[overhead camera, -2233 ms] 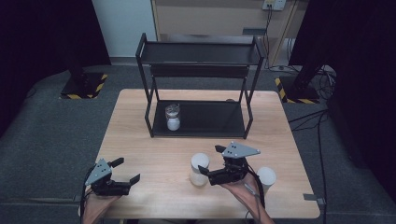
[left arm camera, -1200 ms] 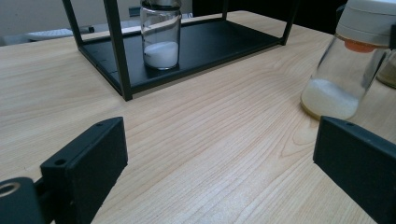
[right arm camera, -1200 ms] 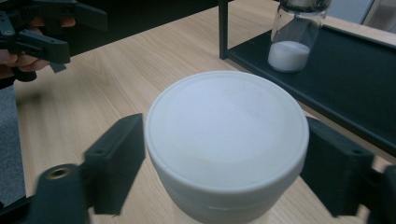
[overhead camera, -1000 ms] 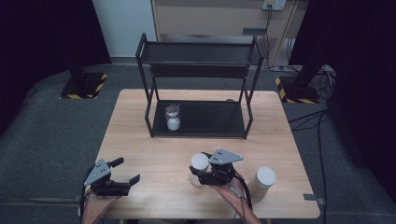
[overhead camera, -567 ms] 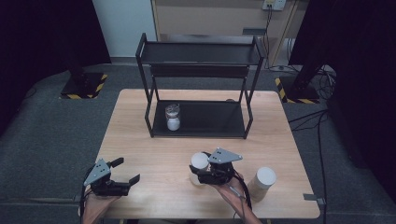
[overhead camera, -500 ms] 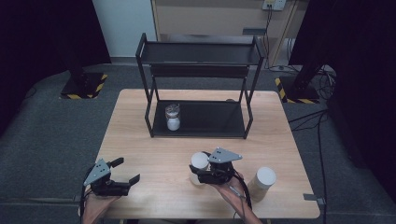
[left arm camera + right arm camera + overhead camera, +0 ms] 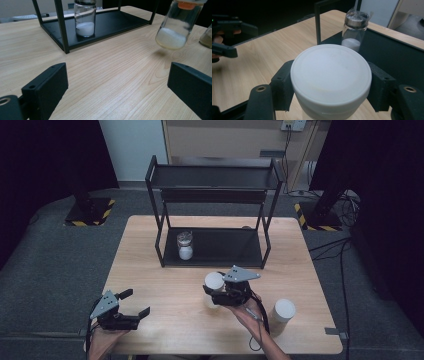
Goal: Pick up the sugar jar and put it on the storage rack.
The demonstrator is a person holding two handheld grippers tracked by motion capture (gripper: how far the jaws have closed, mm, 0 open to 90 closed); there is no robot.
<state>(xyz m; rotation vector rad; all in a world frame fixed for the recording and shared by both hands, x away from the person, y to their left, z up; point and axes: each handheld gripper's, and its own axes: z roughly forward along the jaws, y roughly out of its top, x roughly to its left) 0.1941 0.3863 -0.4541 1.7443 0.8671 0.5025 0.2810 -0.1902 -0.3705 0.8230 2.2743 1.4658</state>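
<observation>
1. Right tongs (image 7: 216, 292) grip the white-lidded jar (image 7: 214, 281) below its lid, one jaw pressed to each side.
2. Jar hangs clear of the surface (image 7: 165, 305), tilted, white powder in its base; its shadow falls on the wood beneath.
3. Left tongs (image 7: 136, 304) stand open, jaws wide apart with nothing between, near the surface's front-left corner, well apart from the jar.
4. Beyond: black rack (image 7: 215, 247) with a small jar (image 7: 184, 245) on its lower shelf.
5. Second white-lidded jar (image 7: 282, 314) stands upright at right.
</observation>
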